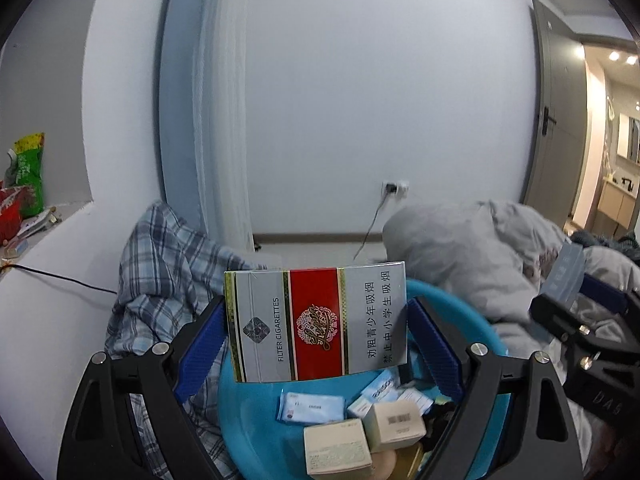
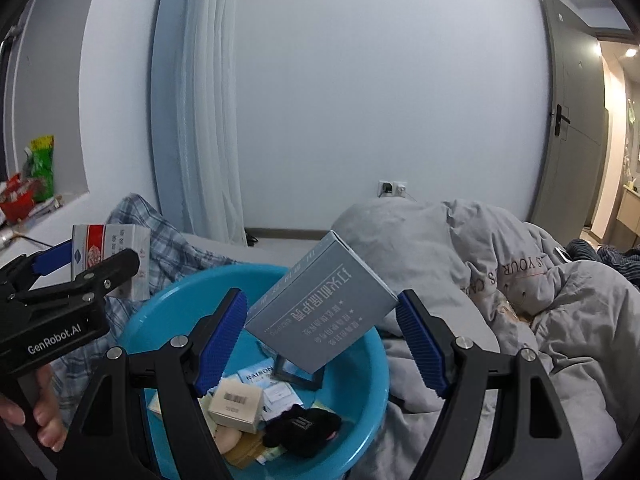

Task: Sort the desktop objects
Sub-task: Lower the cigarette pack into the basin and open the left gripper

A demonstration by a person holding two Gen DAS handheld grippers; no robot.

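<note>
Blue-padded jaws of the left gripper (image 1: pixel 316 344) are clenched on a cigarette carton (image 1: pixel 316 324), those of the right gripper (image 2: pixel 320 344) on a grey box (image 2: pixel 320 312); both are held, centre frame, over the blue basin (image 2: pixel 372 356) and are best lowered before release.

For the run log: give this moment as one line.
left gripper: shut on cigarette carton | right gripper: shut on grey box | both over blue basin | basin holds small boxes
</note>
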